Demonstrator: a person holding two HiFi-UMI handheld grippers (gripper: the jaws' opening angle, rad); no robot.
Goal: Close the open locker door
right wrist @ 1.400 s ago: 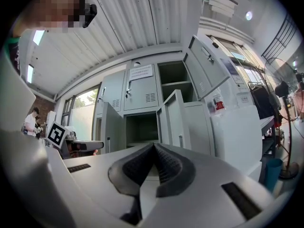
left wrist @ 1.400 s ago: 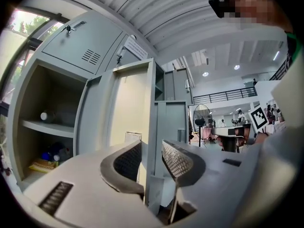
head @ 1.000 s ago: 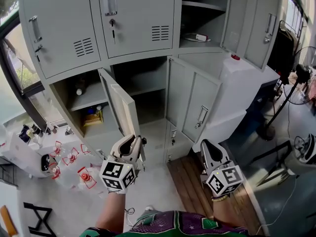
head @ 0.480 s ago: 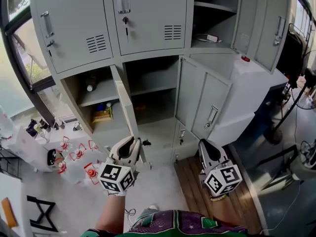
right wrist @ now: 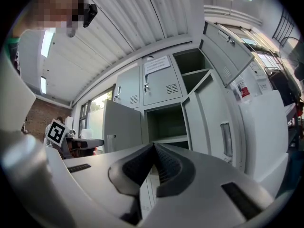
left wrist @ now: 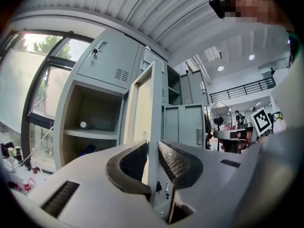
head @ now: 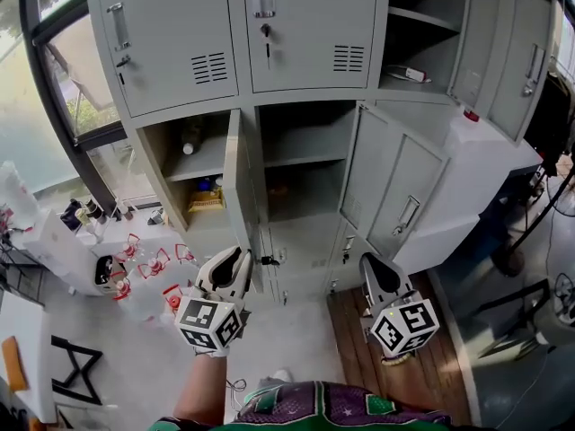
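The grey open locker door (head: pixel 237 173) stands edge-on to me in the head view, between the left lower compartment (head: pixel 184 164) and the middle one (head: pixel 301 155). My left gripper (head: pixel 236 258) is at its lower free edge. In the left gripper view the door's edge (left wrist: pixel 155 103) runs down between the ribbed pads (left wrist: pixel 173 158), and the left gripper (left wrist: pixel 152 158) is shut on it. My right gripper (head: pixel 372 263) hangs lower right, apart from the lockers. It is shut with nothing in it, as the right gripper view (right wrist: pixel 154 152) shows.
A second lower door (head: pixel 395 187) stands open to the right, and an upper door (head: pixel 530 57) too. A white table (head: pixel 54 250) with red-capped bottles (head: pixel 153 263) is at the left. Wooden flooring (head: pixel 355 348) lies under the right gripper. A window (head: pixel 67 97) is far left.
The door showed its face turned right a second ago; now it stands edge-on. My left gripper has stayed on its edge. The right gripper has barely moved.
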